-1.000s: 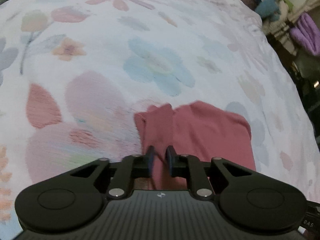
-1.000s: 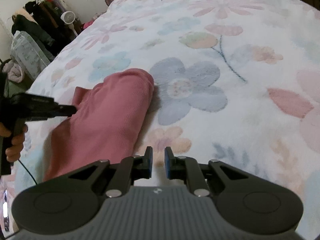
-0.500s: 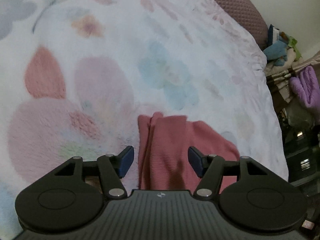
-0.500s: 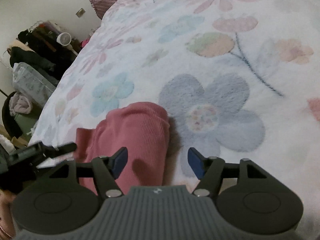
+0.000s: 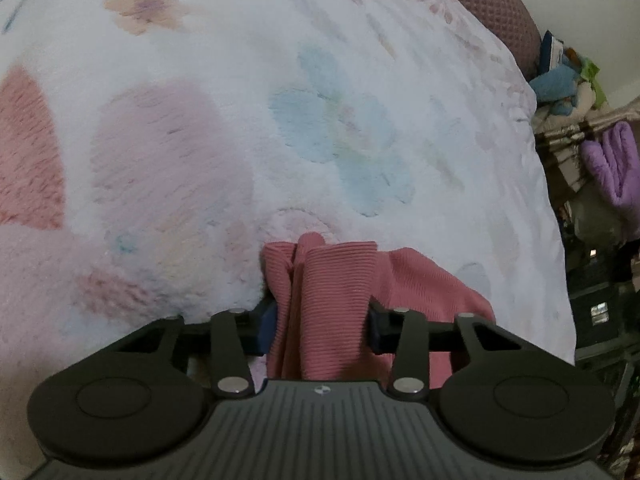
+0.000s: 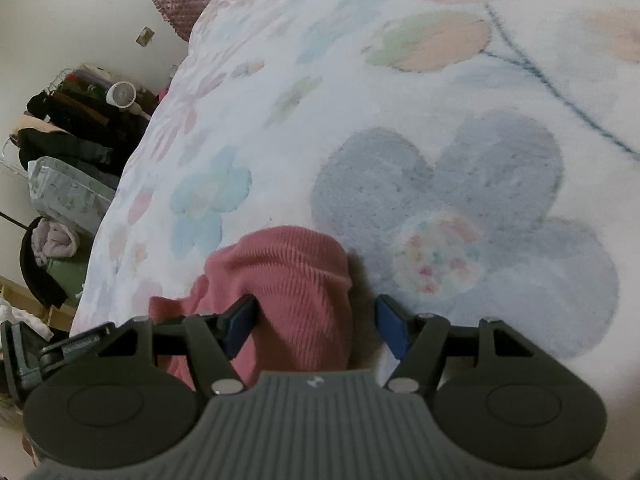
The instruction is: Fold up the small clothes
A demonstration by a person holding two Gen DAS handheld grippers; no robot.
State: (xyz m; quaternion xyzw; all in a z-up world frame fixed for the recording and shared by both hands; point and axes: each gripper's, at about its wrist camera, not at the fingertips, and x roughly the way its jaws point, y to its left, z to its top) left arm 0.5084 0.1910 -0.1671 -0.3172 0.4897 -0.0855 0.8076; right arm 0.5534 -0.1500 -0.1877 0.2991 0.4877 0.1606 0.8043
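**Both grippers spread wide over a pink ribbed garment on a floral bed**

- Pink ribbed garment [image 5: 332, 300] lies bunched on the floral blanket [image 5: 200, 140], near the blanket's edge. In the left wrist view it sits at 6 o'clock, running off toward 4 o'clock; a folded ridge stands up at its far end.
- Left gripper [image 5: 322, 326]: jaws set wide apart, one blue-padded finger on either side of the garment's ridge. Cloth passes between them; neither pad is seen pressing it. Nothing held.
- Right gripper [image 6: 316, 324]: jaws likewise wide. The rounded end of the garment [image 6: 288, 280] fills the left half of the gap; the left pad is just beside or touching the cloth, cannot tell which. The right pad stands apart from it, over the blanket's grey-blue flower [image 6: 480, 208]. Nothing held.
- Right wrist view, 8 o'clock: part of the left gripper's body [image 6: 44, 350] shows at the frame edge.
- Mauve pillow [image 5: 492, 4] at 1 o'clock in the left view.
- Clothes rack [image 6: 72, 120] with a small white fan [image 6: 122, 94] at 10 o'clock in the right view.
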